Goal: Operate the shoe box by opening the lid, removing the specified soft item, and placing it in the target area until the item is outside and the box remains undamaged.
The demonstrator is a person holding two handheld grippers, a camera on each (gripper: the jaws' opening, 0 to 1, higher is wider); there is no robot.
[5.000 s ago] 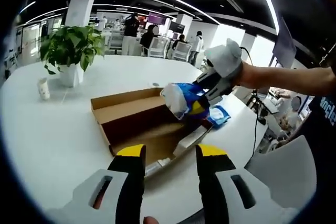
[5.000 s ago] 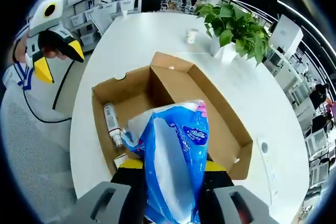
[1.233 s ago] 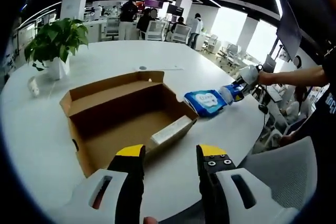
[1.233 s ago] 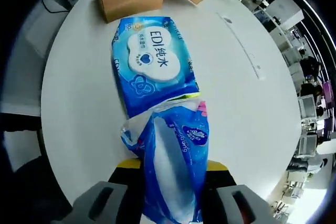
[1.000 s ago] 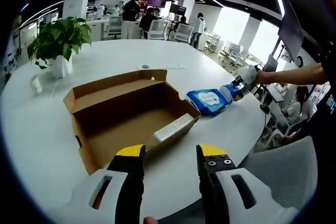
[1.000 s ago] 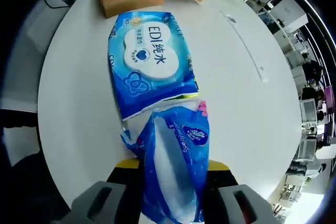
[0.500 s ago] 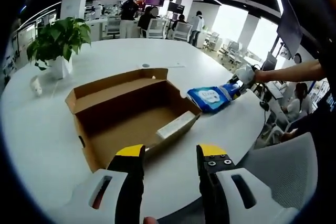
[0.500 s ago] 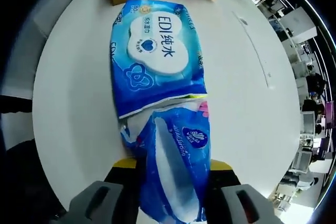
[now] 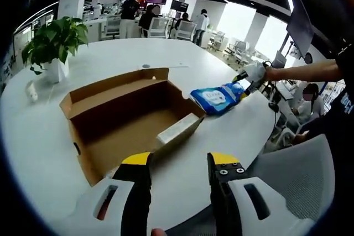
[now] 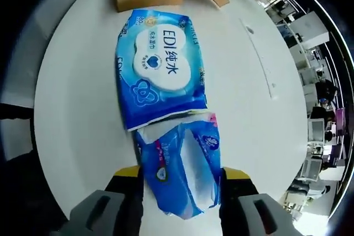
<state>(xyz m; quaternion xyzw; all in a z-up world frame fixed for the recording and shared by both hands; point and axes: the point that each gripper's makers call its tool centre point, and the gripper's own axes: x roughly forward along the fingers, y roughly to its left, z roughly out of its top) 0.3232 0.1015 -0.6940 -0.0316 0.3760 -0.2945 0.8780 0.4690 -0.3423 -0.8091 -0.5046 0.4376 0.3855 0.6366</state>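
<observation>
Now the right gripper (image 10: pixel 180 183) has its fingers spread around a blue tissue pack (image 10: pixel 180 172) lying on the white desk (image 10: pixel 77 109), touching a wet-wipes pack (image 10: pixel 160 73). Beyond, the open shoe box (image 9: pixel 127 120) sits. Left gripper (image 9: pixel 174 161) fingers hover released, empty.

Bare table (image 9: pixel 232 131) lies between the open shoe box (image 9: pixel 119 120) and the wipes pack (image 9: pixel 213 98).

- The shoe box (image 9: pixel 130 120) sits at frame centre on the table (image 9: pixel 50 153).
- A wipes pack (image 9: pixel 213 98) lies right of it.
- A potted plant (image 9: pixel 50 45) stands upper left.
</observation>
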